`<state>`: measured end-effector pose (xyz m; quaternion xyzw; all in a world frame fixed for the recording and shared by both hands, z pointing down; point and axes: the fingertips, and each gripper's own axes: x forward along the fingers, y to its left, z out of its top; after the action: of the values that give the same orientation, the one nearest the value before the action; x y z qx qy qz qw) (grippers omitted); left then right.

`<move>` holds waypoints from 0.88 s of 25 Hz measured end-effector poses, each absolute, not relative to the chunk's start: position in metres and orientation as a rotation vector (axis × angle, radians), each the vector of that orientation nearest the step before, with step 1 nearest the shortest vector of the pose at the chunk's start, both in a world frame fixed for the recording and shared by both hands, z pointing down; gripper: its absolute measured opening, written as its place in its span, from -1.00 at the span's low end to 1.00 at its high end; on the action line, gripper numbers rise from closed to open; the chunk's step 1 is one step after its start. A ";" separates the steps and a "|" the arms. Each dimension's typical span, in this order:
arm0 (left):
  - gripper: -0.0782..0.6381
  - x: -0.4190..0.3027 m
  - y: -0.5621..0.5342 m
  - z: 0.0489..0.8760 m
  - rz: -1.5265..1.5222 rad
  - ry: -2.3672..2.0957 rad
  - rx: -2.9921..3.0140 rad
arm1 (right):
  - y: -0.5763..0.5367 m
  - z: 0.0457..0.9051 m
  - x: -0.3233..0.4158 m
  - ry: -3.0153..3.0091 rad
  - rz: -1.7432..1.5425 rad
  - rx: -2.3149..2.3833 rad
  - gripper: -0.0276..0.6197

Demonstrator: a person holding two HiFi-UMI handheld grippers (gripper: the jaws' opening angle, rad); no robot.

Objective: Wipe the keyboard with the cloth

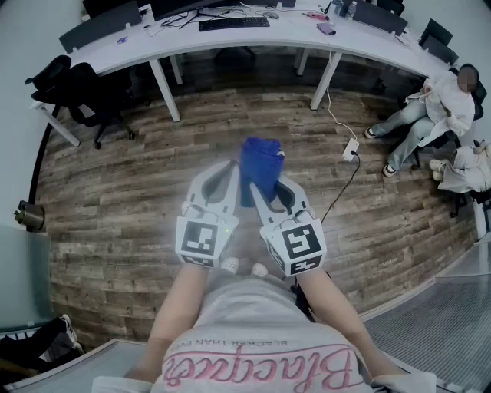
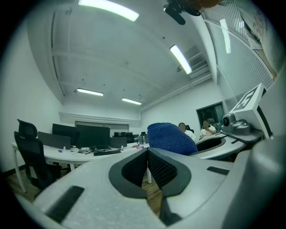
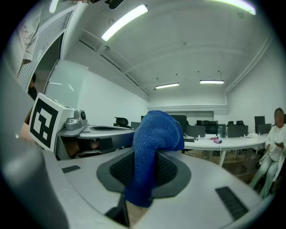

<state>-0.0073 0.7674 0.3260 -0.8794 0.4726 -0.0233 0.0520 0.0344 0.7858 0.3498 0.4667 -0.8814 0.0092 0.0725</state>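
My right gripper [image 3: 144, 172] is shut on a blue cloth [image 3: 154, 143], which bulges above the jaws and hangs down between the pads. From the head view the cloth [image 1: 259, 163] stands up out of the right gripper [image 1: 262, 190], held over the wooden floor. Close beside it on the left, my left gripper [image 1: 229, 173] is shut with nothing in it; its pads meet in the left gripper view [image 2: 147, 157], with the cloth [image 2: 172, 137] just behind. The black keyboard [image 1: 234, 24] lies far off on the long white desk [image 1: 291, 34], also showing as a dark keyboard [image 2: 107, 152].
Black office chairs [image 1: 92, 92] stand at the left under the desk. A person [image 1: 433, 115] sits at the right. A white power strip [image 1: 350, 149] with a black cable lies on the floor. Desk legs [image 1: 165, 88] stand ahead. Monitors [image 2: 89, 136] line the desk.
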 end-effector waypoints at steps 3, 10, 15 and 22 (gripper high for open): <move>-0.77 -0.004 0.769 0.323 -0.068 1.432 -2.667 | 0.787 0.348 0.036 -2.655 0.026 1.400 -0.64; -0.77 0.013 0.776 0.316 -0.070 1.446 -2.640 | 0.790 0.344 0.056 -2.675 0.033 1.396 -0.64; -0.77 0.021 0.785 0.318 -0.100 1.471 -2.615 | 0.793 0.344 0.065 -2.722 0.075 1.372 -0.64; -0.77 0.027 0.787 0.330 -0.120 1.531 -2.600 | 0.793 0.345 0.081 -2.784 0.114 1.339 -0.64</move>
<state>0.0273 0.7869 0.3301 -0.8595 0.5060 -0.0396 0.0608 0.0809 0.7928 0.3452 0.4331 -0.9002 0.0370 0.0251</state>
